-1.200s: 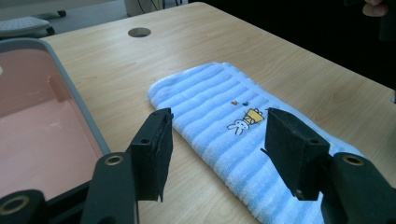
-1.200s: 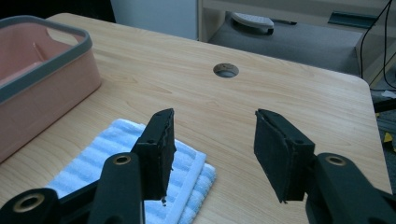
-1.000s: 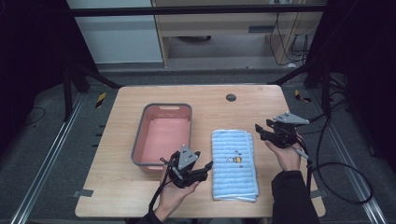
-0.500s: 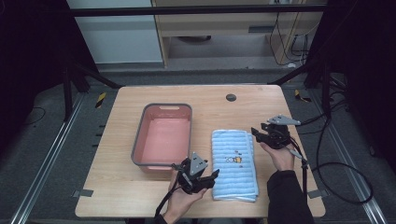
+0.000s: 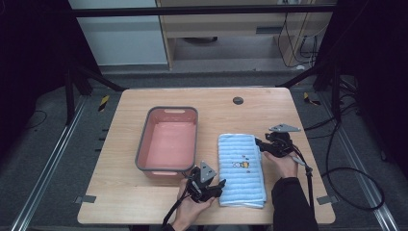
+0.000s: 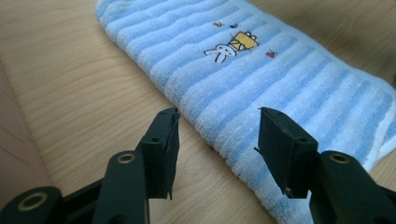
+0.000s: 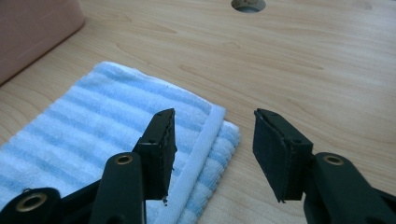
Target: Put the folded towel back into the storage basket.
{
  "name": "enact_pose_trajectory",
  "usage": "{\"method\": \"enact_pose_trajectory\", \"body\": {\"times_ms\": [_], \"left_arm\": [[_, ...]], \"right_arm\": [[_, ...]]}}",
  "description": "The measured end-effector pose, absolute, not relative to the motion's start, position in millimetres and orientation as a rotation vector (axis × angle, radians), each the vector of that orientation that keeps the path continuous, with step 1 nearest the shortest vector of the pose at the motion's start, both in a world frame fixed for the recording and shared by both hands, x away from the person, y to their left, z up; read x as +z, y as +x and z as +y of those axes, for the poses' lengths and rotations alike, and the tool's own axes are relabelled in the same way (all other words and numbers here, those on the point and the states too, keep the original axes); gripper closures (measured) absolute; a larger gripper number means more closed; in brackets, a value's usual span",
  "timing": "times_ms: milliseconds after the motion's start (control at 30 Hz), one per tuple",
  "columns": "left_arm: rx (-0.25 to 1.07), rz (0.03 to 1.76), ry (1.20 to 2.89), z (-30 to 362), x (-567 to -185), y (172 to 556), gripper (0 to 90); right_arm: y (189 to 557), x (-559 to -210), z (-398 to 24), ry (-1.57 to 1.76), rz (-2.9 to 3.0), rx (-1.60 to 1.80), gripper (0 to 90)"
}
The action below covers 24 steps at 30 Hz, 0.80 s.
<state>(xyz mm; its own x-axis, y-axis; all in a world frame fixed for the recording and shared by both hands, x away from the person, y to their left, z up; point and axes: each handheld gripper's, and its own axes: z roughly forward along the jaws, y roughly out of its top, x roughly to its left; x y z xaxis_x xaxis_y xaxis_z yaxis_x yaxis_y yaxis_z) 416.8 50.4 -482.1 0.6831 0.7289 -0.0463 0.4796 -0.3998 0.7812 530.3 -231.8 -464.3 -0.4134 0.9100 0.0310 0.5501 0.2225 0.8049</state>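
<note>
Bare wooden tabletop (image 5: 288, 103) lies open right of the folded blue striped towel (image 5: 240, 168); grey-rimmed pink plastic basin (image 5: 168, 139) blocks towel's left.

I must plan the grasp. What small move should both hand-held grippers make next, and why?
Probably lower both a little further, then close. The left hand-held gripper straddles the long edge of the folded light-blue striped terry towel with jaws open; the right hand-held gripper straddles its far corner, also open.

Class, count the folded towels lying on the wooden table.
1: a blue striped towel lies on the table, right of the pink bin, between the two grippers.
</note>
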Motion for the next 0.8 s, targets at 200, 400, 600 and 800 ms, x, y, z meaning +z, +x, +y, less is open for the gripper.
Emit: {"method": "enact_pose_trajectory", "body": {"times_ms": [200,400,600,800], "left_arm": [[0.372,0.938,2.085,45.8,-489.8,417.7,49.0],[0.364,0.939,2.097,42.8,-493.9,418.5,50.4],[0.346,0.956,2.097,42.4,-498.7,418.7,51.9],[0.333,0.969,2.095,42.0,-501.6,419.5,54.0]], "right_arm": [[532.8,-472.4,-228.9,1.359,2.073,1.021,49.1],[538.4,-482.5,-226.8,1.376,2.101,0.995,49.3],[540.7,-492.1,-222.0,1.385,2.135,0.989,50.0],[541.2,-496.9,-226.9,1.418,2.131,0.996,50.2]]}}
